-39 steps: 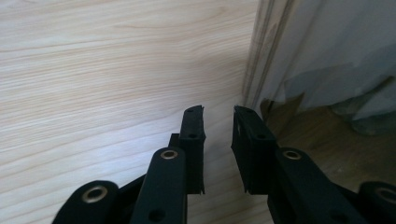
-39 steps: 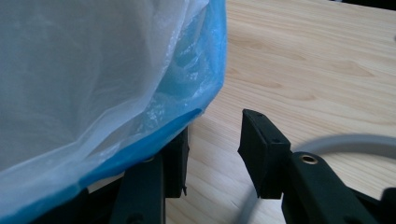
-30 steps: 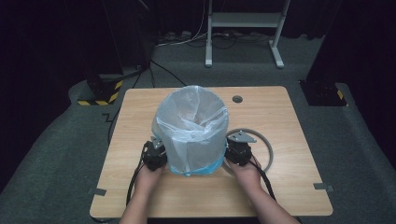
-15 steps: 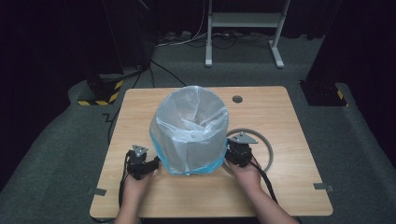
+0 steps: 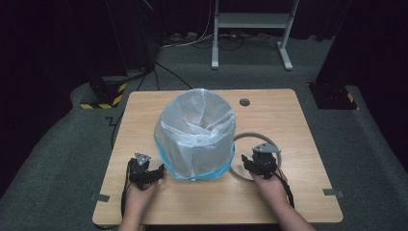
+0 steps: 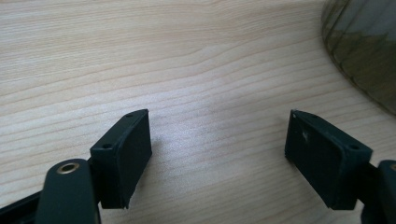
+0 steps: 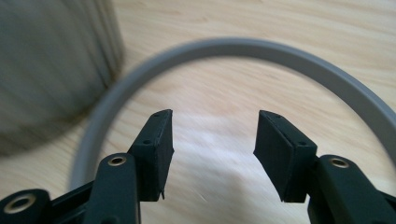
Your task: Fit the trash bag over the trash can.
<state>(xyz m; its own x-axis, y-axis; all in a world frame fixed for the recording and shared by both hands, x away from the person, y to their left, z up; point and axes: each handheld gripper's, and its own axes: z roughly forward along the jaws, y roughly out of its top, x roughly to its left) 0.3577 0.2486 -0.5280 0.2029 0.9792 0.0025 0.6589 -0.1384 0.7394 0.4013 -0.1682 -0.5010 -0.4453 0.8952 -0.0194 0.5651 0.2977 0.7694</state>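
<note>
Where the wooden tabletop [image 5: 288, 120] carries the work, its largest item is the bin [image 5: 195, 137], a round container lined with a translucent white bag, standing upright at the middle of the surface. A blue band of the bag shows around the near base of the bin. No brand, label or readable writing is visible on the bin, the bag or the tabletop.

Just right of the bin lies the grey ring [image 5: 240, 139], flat on the wood, with its left arc close against the bin base; whether they touch cannot be told. In the right claw view the grey ring [image 7: 261, 49] curves around ahead of the jaws, with the bin wall blurred at the left.

A small dark round hole [image 5: 244, 102] sits in the tabletop far of the bin, toward the right.

The left claw [image 5: 159, 171] rests near the left base of the bin, close beside it. Its jaws have just been opening and stand wide, with bare wood between them.

The right claw [image 5: 246, 163] sits over the near part of the ring. Its jaws have just been opening and stand apart, with nothing between them.
</note>
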